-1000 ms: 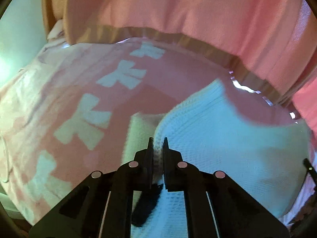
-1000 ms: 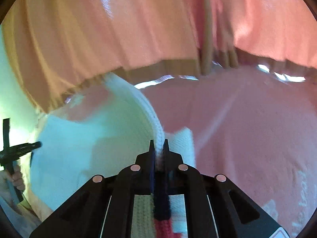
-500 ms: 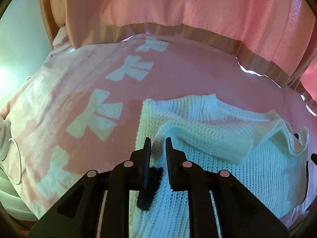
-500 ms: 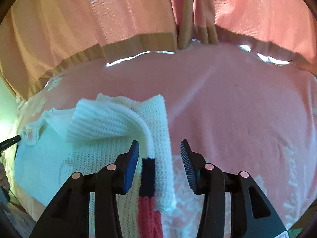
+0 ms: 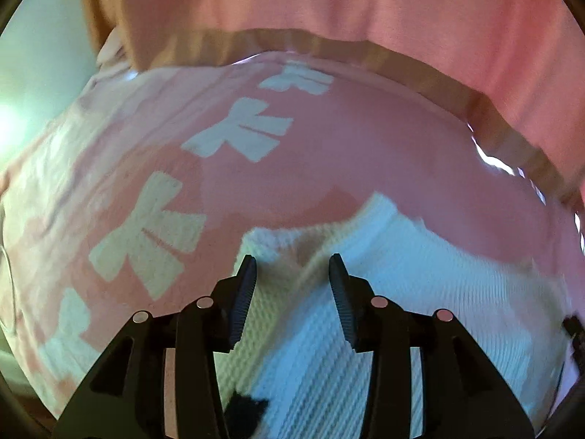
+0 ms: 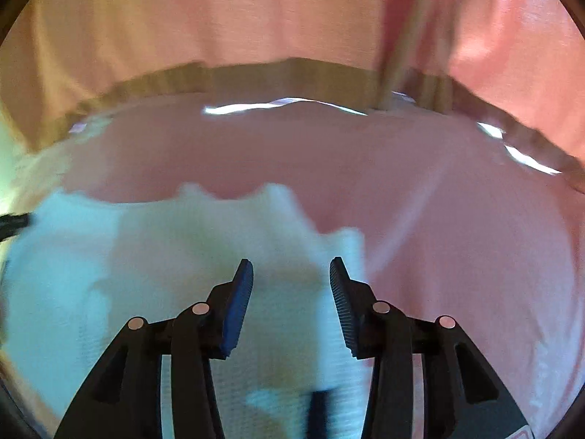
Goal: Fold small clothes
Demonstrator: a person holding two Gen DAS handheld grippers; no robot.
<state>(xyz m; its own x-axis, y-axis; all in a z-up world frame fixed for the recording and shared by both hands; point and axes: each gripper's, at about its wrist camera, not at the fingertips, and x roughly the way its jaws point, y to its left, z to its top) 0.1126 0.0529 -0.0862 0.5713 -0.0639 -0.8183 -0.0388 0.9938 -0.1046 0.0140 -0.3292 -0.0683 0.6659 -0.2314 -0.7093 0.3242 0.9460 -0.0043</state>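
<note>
A white knitted garment lies folded on a pink blanket; it also shows, blurred, in the right wrist view. My left gripper is open and empty above the garment's left edge. My right gripper is open and empty above its right edge. A dark stripe of the garment shows at the bottom of the right wrist view.
The blanket has white bow shapes on its left part. A pink curtain with a tan hem hangs behind the bed; it also shows in the right wrist view. The other gripper's tip shows at the left edge.
Both grippers have opened and let go of the garment, which has dropped flat onto the blanket. Both have since drawn back a little over its edges.
</note>
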